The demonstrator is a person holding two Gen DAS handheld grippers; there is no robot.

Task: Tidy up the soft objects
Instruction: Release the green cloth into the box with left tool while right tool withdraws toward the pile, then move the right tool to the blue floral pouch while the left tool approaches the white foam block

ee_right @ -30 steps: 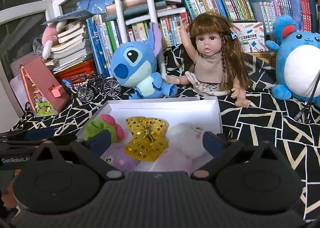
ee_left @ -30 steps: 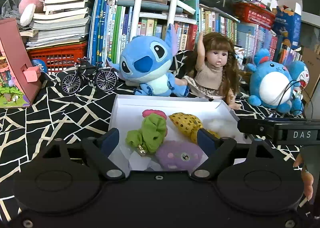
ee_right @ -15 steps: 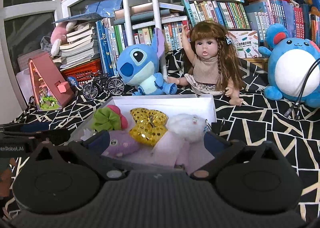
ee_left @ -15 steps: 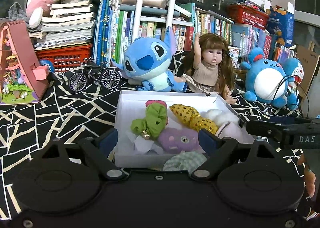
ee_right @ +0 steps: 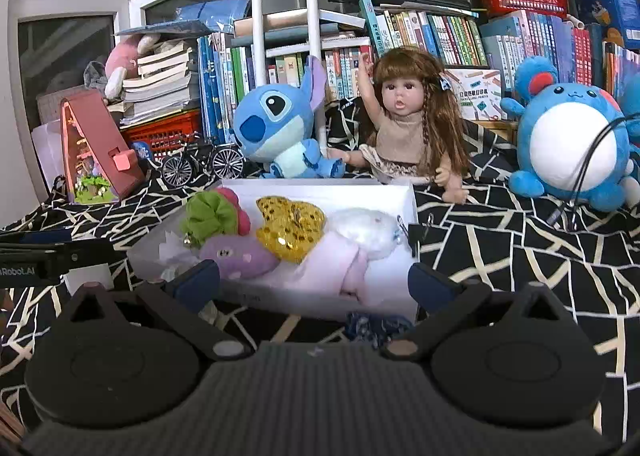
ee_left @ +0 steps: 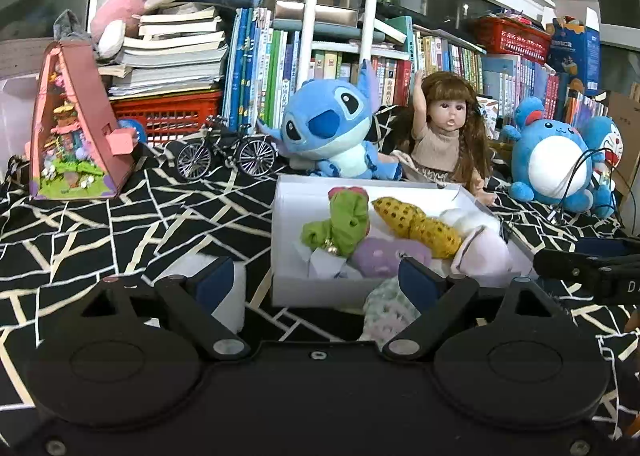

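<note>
While both sit low in frame, left gripper [ee_left: 316,284] spread wide and empty, right gripper [ee_right: 314,280] likewise wide and empty, white box [ee_right: 408,196] mid-frame holding green scrunchie [ee_right: 208,212], gold sequin bow [ee_right: 290,222], purple plush [ee_right: 238,256], crocheted piece [ee_left: 386,314] lower centre before box.

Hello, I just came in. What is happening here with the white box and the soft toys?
A person holds a claw in each hand and is sorting soft items into the white box on the black patterned cloth. The box holds a green scrunchie, a gold sequin bow, a purple plush and a white fluffy piece. Both the left claw and the right claw are open and empty, near the box's front edge. A pale knitted item and a dark blue fabric piece lie outside the box.
</note>
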